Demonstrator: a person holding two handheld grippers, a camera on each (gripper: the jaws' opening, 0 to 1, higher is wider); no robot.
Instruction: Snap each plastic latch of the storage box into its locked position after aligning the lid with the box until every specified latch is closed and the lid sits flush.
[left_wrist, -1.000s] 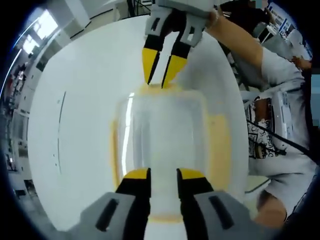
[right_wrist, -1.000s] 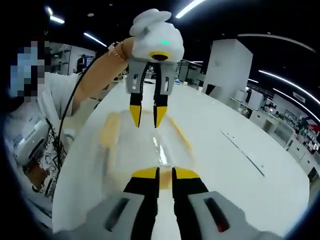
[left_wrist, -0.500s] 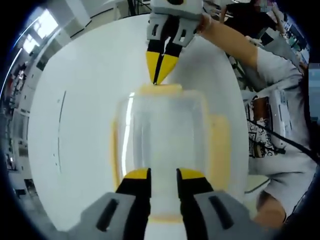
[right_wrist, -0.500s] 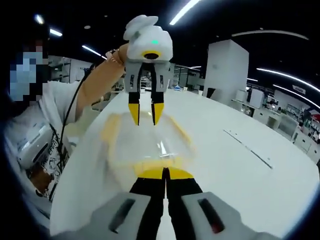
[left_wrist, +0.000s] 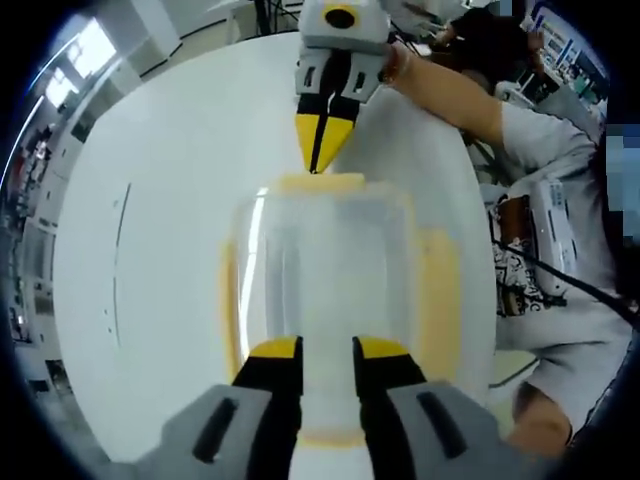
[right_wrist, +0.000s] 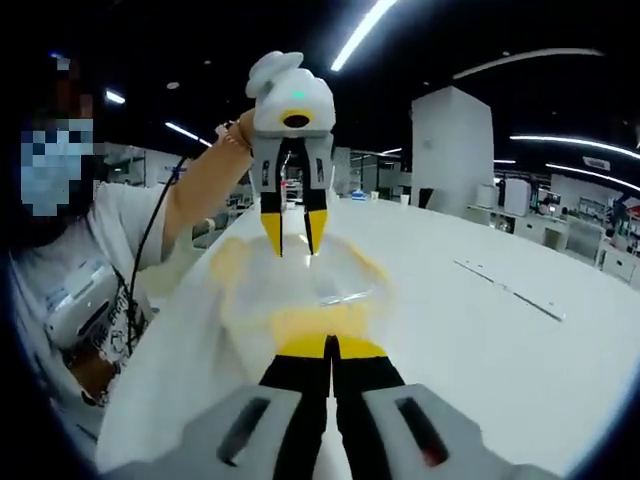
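A clear storage box (left_wrist: 325, 265) with its lid on lies on the white table (left_wrist: 160, 200), with yellow latches at its far end (left_wrist: 335, 183), its near end (left_wrist: 330, 437) and both long sides. My left gripper (left_wrist: 327, 350) hangs open over the near part of the lid. My right gripper (left_wrist: 318, 160) comes in from the top, shut, its tips at the far-end latch. In the right gripper view my right gripper (right_wrist: 330, 345) is shut just behind a yellow latch (right_wrist: 310, 322), the box (right_wrist: 300, 285) lies beyond it, and my left gripper (right_wrist: 293, 238) stands open above its far end.
The person holding the grippers stands at the table's edge (left_wrist: 545, 210), and shows with an arm raised in the right gripper view (right_wrist: 110, 250). White table surface (right_wrist: 480, 330) stretches wide around the box. Room furniture stands far behind (right_wrist: 455, 150).
My right gripper's jaws have gone from open to shut at the far-end latch. The right gripper view has tipped lower toward the table. The left gripper and the box have stayed put.
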